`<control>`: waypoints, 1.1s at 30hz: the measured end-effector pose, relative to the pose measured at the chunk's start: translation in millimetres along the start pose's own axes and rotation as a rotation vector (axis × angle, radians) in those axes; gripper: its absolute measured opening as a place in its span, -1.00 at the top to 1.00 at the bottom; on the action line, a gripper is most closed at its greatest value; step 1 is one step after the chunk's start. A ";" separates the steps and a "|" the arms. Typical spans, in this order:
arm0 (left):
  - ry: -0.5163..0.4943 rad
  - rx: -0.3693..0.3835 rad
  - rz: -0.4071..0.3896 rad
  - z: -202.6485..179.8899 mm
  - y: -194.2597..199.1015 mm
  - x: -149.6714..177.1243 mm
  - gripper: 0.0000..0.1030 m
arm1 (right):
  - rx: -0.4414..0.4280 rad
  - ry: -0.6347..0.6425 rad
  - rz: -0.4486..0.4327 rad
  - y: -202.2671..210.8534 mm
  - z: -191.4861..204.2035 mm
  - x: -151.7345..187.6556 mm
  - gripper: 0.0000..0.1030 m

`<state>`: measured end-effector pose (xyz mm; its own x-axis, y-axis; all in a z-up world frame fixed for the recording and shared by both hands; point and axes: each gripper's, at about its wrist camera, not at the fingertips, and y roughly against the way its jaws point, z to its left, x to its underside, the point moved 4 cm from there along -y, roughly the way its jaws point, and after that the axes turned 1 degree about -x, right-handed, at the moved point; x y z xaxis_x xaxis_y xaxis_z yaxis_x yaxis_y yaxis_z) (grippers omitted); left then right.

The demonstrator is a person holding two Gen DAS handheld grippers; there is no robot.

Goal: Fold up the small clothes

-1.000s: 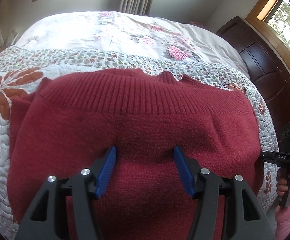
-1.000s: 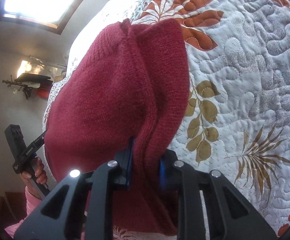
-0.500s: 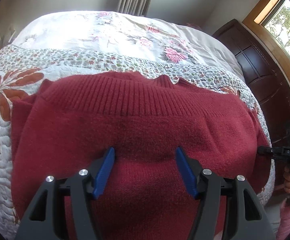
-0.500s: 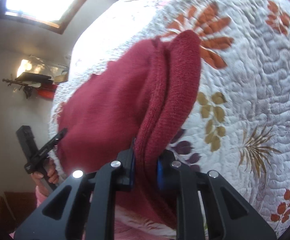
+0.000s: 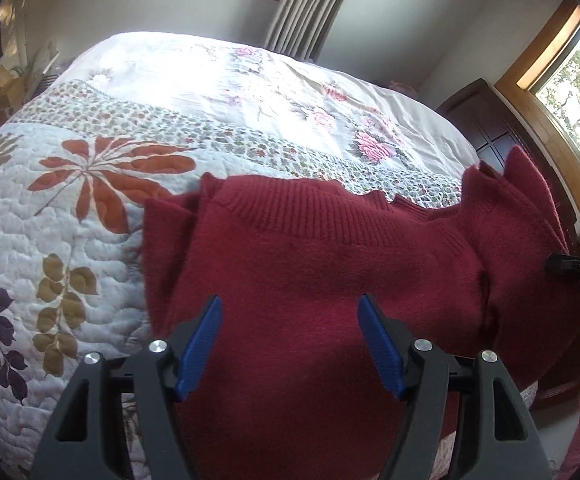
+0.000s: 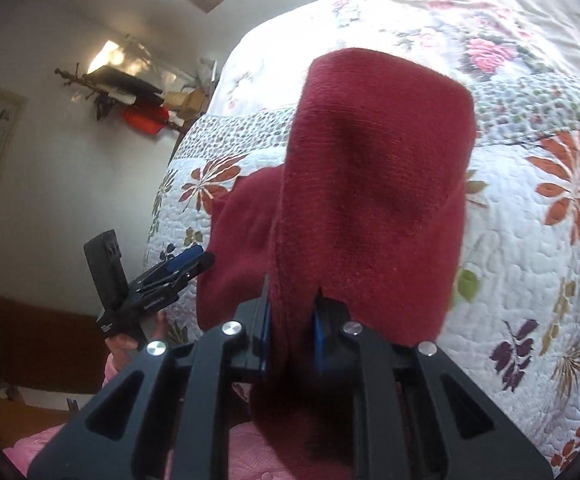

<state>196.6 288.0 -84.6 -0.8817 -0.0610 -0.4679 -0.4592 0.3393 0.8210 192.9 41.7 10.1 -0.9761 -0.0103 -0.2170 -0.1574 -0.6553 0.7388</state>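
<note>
Gripping: right gripper [image 6: 292,316] has its blue pads closed on a bunched edge of the red sweater [image 6: 374,184], low in the centre of the right wrist view.
Lifted part: from those jaws the knit rises as a thick folded flap up the middle of the frame, blurred at its top.
Left gripper [image 5: 290,340]: jaws spread wide, blue pads [image 5: 199,346] apart with nothing between them, bottom centre of the left wrist view, over the sweater's body; whether they touch the knit I cannot tell.
Sweater [image 5: 322,280]: lies on the quilt [image 5: 49,232], filling the lower middle of the left view, ribbed band along its upper edge; its right side is pulled up toward the right edge of the frame.
Quilt: white, stitched, printed with orange, olive and purple leaves; it covers the left half of the left view and the right side of the right view.
Bedspread [image 5: 217,76]: pale, pink flowers, upper centre beyond the quilt.
Room: curtain [image 5: 310,4] at top centre, window [image 5: 578,92] at upper right.
Hand [image 6: 123,344]: holds the left gripper's handle at lower left of the right view.
</note>
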 end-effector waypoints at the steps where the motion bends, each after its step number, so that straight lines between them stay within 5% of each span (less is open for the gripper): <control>1: 0.010 -0.002 -0.004 7.1 3.6 1.5 -0.37 | -0.005 0.014 0.018 -11.8 10.6 -2.6 0.70; 6: 0.057 -0.011 -0.017 37.6 17.3 9.9 -0.38 | -0.008 0.067 0.106 -70.9 44.5 -6.0 0.70; 16: 0.070 0.012 -0.003 45.6 20.6 14.8 -0.38 | 0.015 0.025 0.133 -117.6 28.7 0.2 0.63; 20: 0.056 0.046 0.014 32.2 16.3 11.5 -0.39 | -0.079 0.019 0.108 -99.1 33.9 3.2 0.13; 25: 0.055 0.112 0.044 10.5 10.0 5.6 -0.41 | -0.170 0.064 0.050 -49.1 54.2 8.2 -0.03; 33: 0.090 0.298 0.154 -34.9 -14.2 -2.1 -0.46 | 0.011 -0.007 -0.085 4.2 0.8 20.9 -0.10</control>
<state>201.2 250.5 -84.0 -0.9502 -0.0657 -0.3048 -0.2801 0.6092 0.7419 171.7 39.3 9.2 -0.9602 0.0505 -0.2747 -0.2413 -0.6454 0.7248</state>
